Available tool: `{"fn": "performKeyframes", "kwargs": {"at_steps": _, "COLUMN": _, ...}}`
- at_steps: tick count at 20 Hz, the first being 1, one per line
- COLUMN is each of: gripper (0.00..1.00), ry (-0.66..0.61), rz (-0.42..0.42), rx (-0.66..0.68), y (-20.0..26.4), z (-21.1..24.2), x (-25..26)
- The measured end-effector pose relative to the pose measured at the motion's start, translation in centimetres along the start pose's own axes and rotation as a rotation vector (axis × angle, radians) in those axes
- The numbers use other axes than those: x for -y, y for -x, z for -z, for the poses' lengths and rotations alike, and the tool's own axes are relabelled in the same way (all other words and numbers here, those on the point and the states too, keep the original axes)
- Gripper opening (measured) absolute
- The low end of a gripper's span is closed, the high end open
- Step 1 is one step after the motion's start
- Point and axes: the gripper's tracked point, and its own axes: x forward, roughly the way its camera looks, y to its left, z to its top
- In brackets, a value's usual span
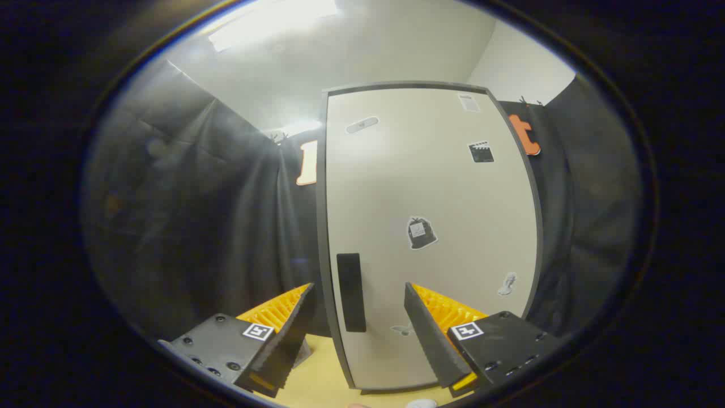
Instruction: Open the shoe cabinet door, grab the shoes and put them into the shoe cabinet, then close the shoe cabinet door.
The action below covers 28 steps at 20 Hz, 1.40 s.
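Note:
The shoe cabinet door (436, 187) stands shut right ahead of me, a pale panel with a dark frame and several small stickers. Its black vertical handle (351, 292) sits near the door's left edge, low down. My gripper (358, 290) is open, and the handle lies between the two fingertips as seen from here, a little beyond them. The left finger (286, 326) is off the door's left edge; the right finger (433, 334) is in front of the door panel. Nothing is held.
Black cloth hangs to the left (215, 226) and right (583, 226) of the cabinet. A light wooden surface (317, 379) shows below the fingers at the cabinet's foot. White wall and ceiling rise above.

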Motion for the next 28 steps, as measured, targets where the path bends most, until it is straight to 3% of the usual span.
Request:
{"fn": "performKeyframes", "kwargs": {"at_steps": 17, "gripper": 0.97, "ry": -0.006, "rz": 0.036, "rx": 0.005, "y": -1.0, "z": 0.4, "x": 0.1}}
{"fn": "performKeyframes", "kwargs": {"at_steps": 28, "gripper": 0.96, "ry": -0.015, "rz": 0.030, "rx": -0.023, "y": -5.6, "z": 2.3, "x": -0.7}}
